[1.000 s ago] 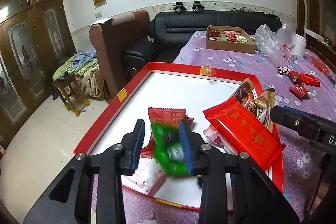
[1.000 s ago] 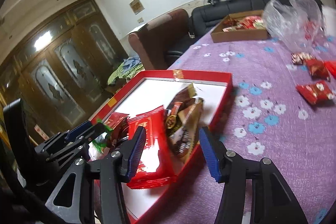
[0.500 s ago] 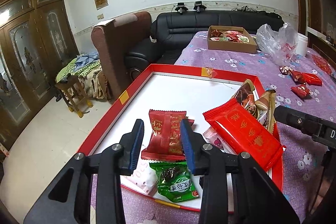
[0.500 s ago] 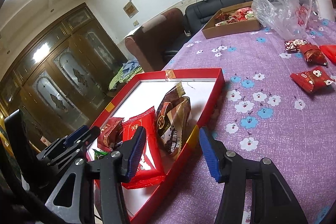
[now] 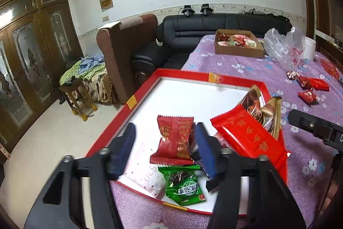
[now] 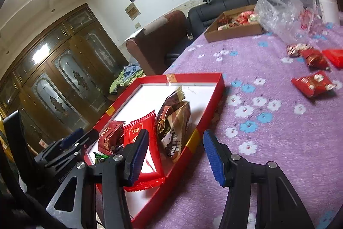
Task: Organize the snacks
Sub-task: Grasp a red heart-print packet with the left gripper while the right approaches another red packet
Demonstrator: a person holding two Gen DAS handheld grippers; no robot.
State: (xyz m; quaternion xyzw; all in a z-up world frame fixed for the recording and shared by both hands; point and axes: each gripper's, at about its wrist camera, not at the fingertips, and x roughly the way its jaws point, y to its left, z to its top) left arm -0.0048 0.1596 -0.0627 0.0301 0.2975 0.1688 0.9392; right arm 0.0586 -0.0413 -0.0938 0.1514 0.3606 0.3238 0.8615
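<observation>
A red tray (image 5: pixel 141 91) with a white floor sits on the purple tablecloth; it also shows in the right wrist view (image 6: pixel 205 117). In it lie a green snack packet (image 5: pixel 184 186) at the near edge, a dark red packet (image 5: pixel 174 138), a pink-white packet (image 5: pixel 145 175), a long bright red packet (image 5: pixel 248 136) and brown packets (image 5: pixel 263 106). My left gripper (image 5: pixel 165 151) is open and empty above the tray's near end. My right gripper (image 6: pixel 175 153) is open and empty over the tray's right rim.
Loose red packets (image 6: pixel 313 83) lie on the cloth at the right. A cardboard box of snacks (image 5: pixel 238 44), a clear plastic bag (image 5: pixel 283 46) and a white cup (image 5: pixel 309 48) stand at the far end. A sofa and armchair stand beyond the table.
My left gripper let go of the green packet, which now lies at the tray's near edge, and its jaws opened wider. The right gripper swung right, away from the tray.
</observation>
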